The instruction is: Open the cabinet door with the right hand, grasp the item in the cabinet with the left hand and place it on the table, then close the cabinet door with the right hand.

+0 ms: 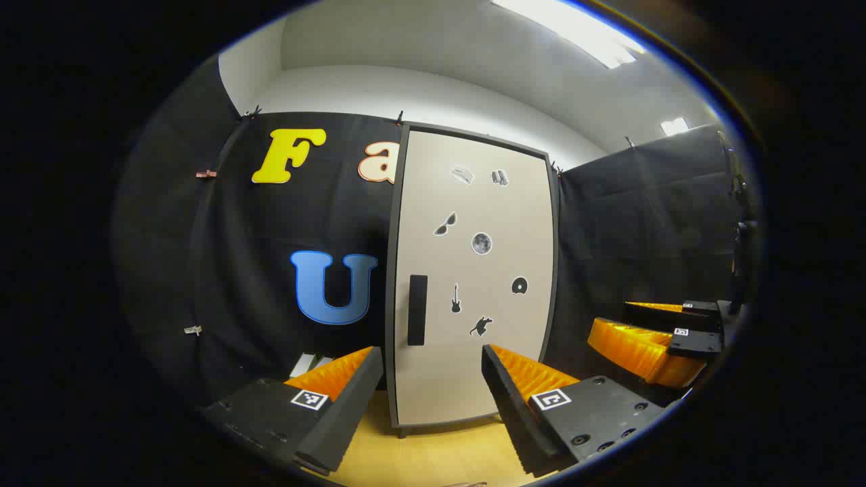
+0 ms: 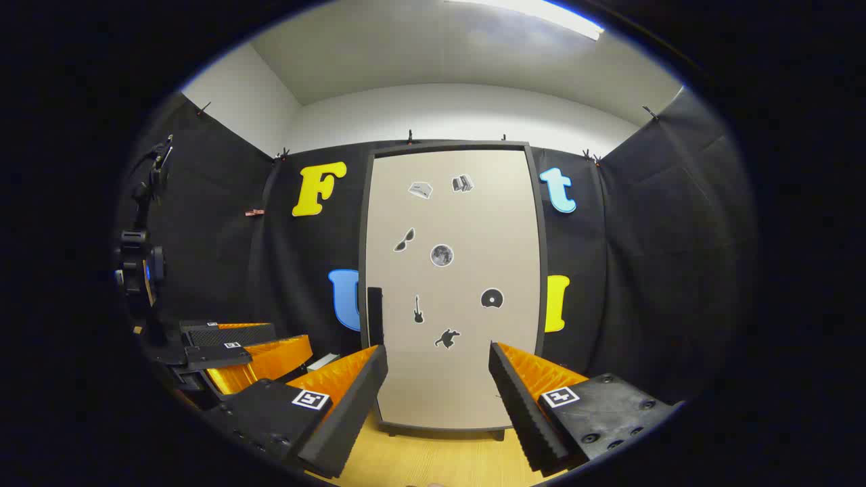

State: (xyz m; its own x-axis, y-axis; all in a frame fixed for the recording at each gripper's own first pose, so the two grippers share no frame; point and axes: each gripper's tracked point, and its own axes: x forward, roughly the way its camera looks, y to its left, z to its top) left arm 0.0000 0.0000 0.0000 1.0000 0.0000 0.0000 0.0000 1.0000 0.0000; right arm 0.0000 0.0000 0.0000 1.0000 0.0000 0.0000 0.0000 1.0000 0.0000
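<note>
Cabinet door (image 2: 450,284) closed, blocking interior; table (image 2: 433,460) before it open.

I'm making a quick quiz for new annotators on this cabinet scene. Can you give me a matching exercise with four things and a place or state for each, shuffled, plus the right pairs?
Things:
1. cabinet door
2. door handle
3. left gripper
4. table

Places or states:
A. open, holding nothing
B. a dark vertical bar at the door's left edge
C. closed, with small stickers on it
D. wooden surface under the cabinet

Pairs: 1-C, 2-B, 3-A, 4-D
</note>
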